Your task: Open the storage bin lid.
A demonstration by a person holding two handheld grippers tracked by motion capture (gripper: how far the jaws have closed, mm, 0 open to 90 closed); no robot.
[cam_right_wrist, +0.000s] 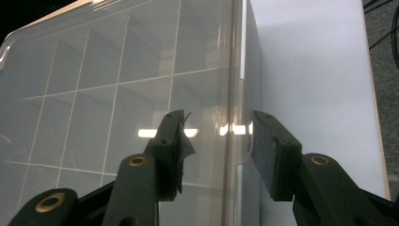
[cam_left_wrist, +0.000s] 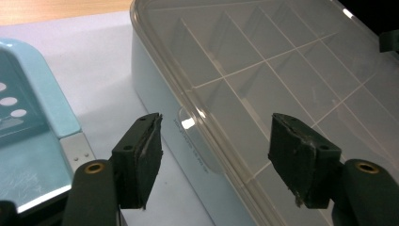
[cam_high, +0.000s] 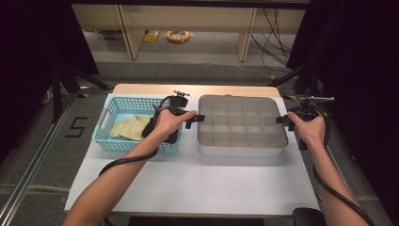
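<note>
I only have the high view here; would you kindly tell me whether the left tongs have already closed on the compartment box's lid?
Observer: Not yet. The left tongs are open, straddling a small tab on the lid rim, pads clear of it.
Operator: Thank you, and the right tongs?
Observer: The right tongs are open too, one pad over the lid, the other outside its edge, a matching tab between them.
Operator: Is anything under the lid?
Observer: Through the clear lid, the compartments look empty.
</note>
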